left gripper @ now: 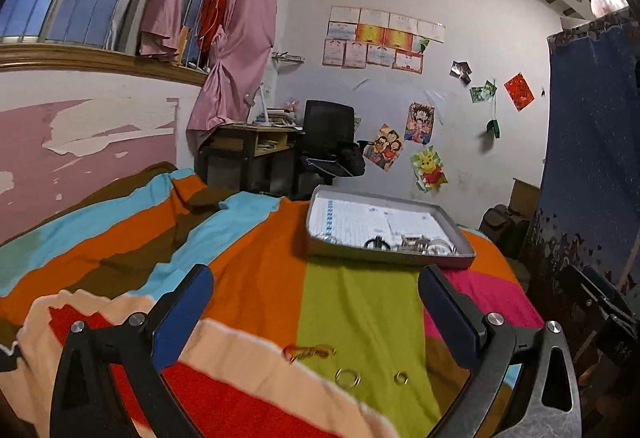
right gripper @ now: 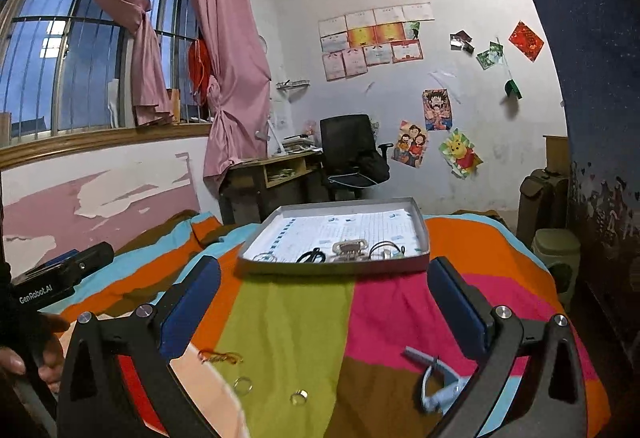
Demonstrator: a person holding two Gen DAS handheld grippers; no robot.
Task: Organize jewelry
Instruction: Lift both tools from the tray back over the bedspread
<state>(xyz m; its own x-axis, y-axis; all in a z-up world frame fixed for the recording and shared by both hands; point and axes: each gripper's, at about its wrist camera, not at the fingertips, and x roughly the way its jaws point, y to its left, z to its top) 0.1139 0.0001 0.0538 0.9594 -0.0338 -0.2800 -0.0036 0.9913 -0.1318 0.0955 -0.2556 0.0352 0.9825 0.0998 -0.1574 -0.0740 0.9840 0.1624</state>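
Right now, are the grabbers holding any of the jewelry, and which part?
No, nothing is held. The left hand-held gripper and the right hand-held gripper are both open above the blanket, and the rings lie loose on it.

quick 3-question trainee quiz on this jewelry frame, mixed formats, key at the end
1. True or false: the left gripper and the right gripper are both open and hold nothing.
2. Multiple choice: where does the blue hair clip lie? A) in the tray B) on the bedspread near the right gripper's right finger C) on the desk
3. Fill in: the two loose rings, the larger ring and the smaller ring, lie on the ___ stripe of the bedspread, outside the tray.

Key: 1 true; 2 B; 3 green
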